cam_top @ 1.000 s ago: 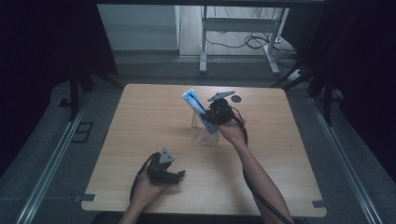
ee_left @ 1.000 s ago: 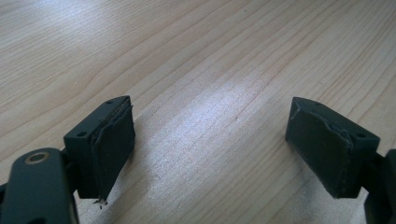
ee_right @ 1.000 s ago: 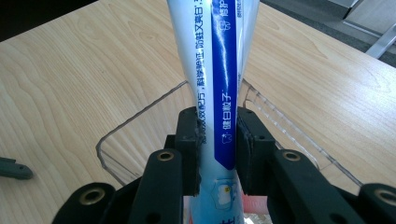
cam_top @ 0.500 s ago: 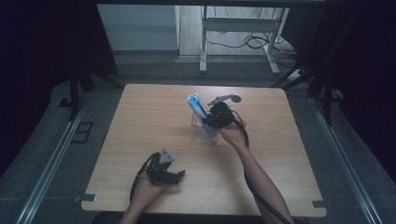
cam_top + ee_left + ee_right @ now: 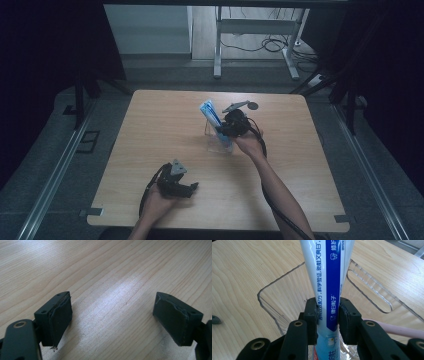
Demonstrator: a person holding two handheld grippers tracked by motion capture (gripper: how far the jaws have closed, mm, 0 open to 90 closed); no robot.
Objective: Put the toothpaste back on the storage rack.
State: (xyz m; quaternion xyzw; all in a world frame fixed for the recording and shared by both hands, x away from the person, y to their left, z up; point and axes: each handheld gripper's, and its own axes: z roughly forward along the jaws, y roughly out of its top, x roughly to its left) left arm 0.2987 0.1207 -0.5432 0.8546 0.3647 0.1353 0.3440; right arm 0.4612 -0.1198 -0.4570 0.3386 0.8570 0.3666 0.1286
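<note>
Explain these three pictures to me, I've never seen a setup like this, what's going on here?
A person sits at a wooden table with a handheld gripper in each hand. One picture looks down from above; the other two come from cameras riding on the grippers. The left gripper rests near the table's front edge, jaws open with bare wood between them. The right gripper has its jaws around a blue and white toothpaste tube, standing it in a clear plastic holder. A pink handle lies there too.
</note>
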